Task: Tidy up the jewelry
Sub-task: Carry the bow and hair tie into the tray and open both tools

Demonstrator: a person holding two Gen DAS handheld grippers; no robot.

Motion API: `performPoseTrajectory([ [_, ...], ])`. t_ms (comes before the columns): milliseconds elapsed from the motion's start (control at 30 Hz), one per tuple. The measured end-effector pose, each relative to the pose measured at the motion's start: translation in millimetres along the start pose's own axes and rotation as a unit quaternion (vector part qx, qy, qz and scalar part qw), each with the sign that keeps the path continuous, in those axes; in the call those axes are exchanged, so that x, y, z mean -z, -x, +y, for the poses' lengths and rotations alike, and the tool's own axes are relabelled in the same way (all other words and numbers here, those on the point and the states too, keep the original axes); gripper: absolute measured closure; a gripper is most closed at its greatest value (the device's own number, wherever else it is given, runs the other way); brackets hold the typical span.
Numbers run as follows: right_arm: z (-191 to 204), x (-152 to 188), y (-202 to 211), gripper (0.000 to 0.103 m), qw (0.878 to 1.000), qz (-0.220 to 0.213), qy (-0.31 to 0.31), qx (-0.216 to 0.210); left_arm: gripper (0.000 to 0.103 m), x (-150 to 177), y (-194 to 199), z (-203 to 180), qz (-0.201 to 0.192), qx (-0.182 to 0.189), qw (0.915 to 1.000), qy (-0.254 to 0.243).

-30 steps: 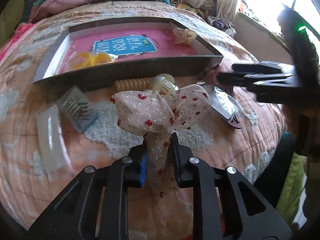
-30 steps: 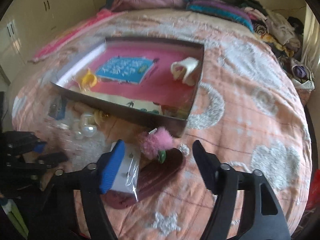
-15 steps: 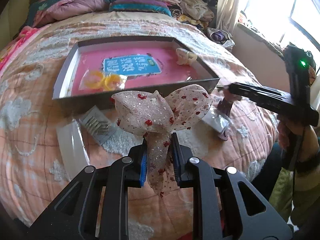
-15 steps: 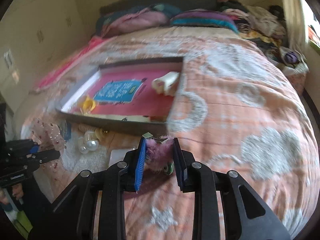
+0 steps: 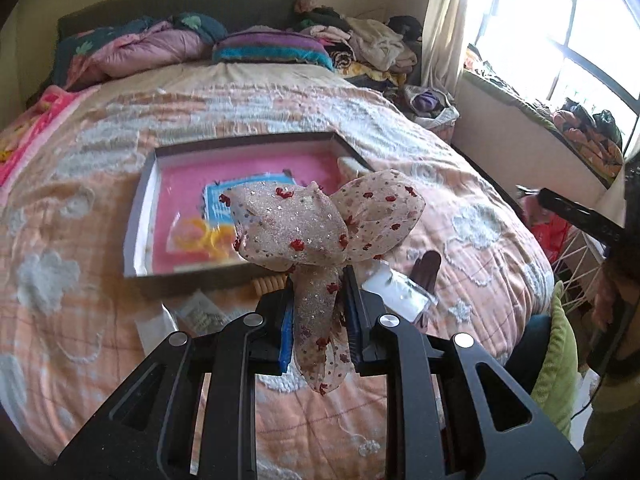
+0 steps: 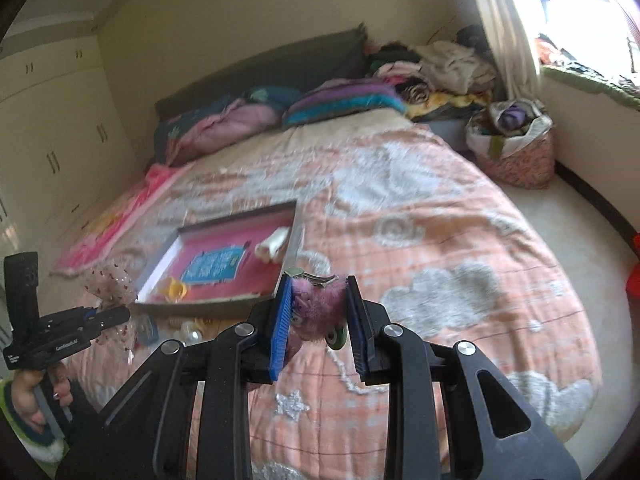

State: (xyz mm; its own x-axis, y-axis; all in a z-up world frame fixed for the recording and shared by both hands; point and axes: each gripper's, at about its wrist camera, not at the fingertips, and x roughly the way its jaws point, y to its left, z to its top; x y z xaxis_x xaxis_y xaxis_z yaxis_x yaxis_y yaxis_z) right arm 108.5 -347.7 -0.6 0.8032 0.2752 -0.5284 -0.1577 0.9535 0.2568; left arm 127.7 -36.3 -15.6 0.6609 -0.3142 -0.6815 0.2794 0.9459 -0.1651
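I have both hands loaded above the bed [image 6: 460, 216]. My left gripper [image 5: 318, 300] is clenched on the tail of the sheer bow [image 5: 328, 220], whose loops stand up in front of the camera and hide part of the shallow box [image 5: 138, 216] with the pink floor. My right gripper [image 6: 318, 302] is grasping the fluffy purple hair clip [image 6: 318, 306], its metal clasp poking out above the fingers and a green bead hanging below.

The box sits on the quilt ahead of both hands; yellow rings [image 5: 200, 234] and a cream piece [image 6: 272, 244] already lie inside. Loose packets [image 5: 400, 292] lie on the quilt in front of its near wall.

My worries: the bow is held only by thin fabric, so a quick swing could let it slip free. The clip's fur compresses, and it may twist between the pads. With the bow blocking my left view, I could misjudge the near wall and drop short among the packets. Both hands heading for one box could also collide.
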Motion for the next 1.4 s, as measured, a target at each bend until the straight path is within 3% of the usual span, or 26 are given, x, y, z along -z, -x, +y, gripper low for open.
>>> performPoseTrajectory([
  [300,1.0,-21.2,39.5,0.078,0.998,-0.057,-0.002,0.003,0.089,-38.8,4.9,-1.7,-0.027,0.008,0.9996,-0.007],
  [533,13.0,-48.3,45.3,0.078,0.996,-0.087,0.007,-0.024,0.089,-72.1,-3.2,5.5,-0.046,-0.002,0.9989,-0.012],
  [933,60.6,-92.4,-9.3,0.078,0.993,-0.079,0.049,-0.073,0.089,-113.0,-28.0,14.6,-0.050,-0.011,0.9985,-0.018],
  [1233,92.1,-101.7,-67.9,0.078,0.992,-0.046,0.070,-0.093,0.088,-108.7,-74.7,18.2,-0.007,0.000,0.9999,-0.008],
  [1400,90.4,-87.8,-93.7,0.078,0.994,-0.021,0.059,-0.092,0.088,-95.6,-102.9,23.6,0.028,-0.007,0.9996,-0.007],
])
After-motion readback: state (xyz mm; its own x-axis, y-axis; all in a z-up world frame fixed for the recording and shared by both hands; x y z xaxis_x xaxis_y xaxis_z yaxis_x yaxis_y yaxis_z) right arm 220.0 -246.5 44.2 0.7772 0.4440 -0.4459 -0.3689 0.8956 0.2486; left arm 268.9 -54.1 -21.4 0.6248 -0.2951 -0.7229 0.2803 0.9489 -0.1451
